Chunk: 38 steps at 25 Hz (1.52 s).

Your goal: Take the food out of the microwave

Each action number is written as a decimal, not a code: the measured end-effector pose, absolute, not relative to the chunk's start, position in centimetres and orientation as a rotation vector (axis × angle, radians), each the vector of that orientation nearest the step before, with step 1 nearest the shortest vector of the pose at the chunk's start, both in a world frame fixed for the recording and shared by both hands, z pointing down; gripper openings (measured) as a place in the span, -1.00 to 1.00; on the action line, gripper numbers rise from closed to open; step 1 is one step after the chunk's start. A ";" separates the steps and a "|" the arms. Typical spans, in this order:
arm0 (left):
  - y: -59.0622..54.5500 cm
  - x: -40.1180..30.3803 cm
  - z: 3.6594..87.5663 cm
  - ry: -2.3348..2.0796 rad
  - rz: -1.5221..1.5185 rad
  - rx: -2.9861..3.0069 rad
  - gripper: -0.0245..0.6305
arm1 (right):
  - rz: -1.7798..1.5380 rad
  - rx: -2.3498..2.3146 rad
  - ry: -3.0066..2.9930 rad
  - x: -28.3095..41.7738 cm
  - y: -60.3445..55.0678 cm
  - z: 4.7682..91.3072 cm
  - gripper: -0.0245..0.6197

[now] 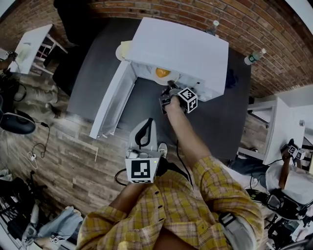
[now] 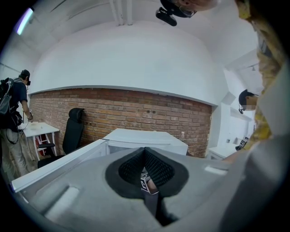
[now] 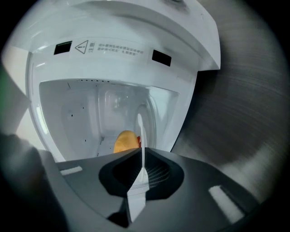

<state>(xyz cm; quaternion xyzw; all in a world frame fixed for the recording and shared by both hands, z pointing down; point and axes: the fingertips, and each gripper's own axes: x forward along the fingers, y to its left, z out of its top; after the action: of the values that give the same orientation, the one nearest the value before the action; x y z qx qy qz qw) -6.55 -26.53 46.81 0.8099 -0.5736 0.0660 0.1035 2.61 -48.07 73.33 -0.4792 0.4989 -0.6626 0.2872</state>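
**A:** What's the setting, and how much room is there to move?

**B:** A dark grey worktop [image 1: 98, 73] runs along a red brick wall [image 1: 146, 7]. At the left, the flat white microwave door [image 1: 110, 100] stands swung wide, and its free end reaches past the worktop's front edge. Bare worktop lies between the door and the reaching arm.

**A:** And the fingers?

**B:** The left gripper [image 1: 148, 121] is close to the person's body, well short of the boxy white microwave [image 1: 186, 49]. Its fingers are pressed together on nothing. The right gripper [image 3: 142, 154] is at the cavity mouth with its fingers nearly together, pinching a thin white rim [image 3: 139, 129] seen edge-on. I can't tell whether that rim is a plate.

**A:** Where's the food?

**B:** The rounded yellow-orange food [image 3: 125, 141] sits low inside the cavity, just beyond the right fingertips and slightly to their left. The fingers don't touch it.
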 end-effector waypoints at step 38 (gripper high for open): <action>-20.2 -8.0 41.7 -1.746 0.077 2.469 -0.93 | -1.670 -1.034 1.441 1.8 -33.1 58.1 -0.87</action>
<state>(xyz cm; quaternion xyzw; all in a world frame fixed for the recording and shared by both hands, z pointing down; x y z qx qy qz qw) -8.01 -20.25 41.73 0.8149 -0.5761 0.0255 0.0582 1.81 -33.15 58.11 -0.3984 0.5551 -0.6432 0.3456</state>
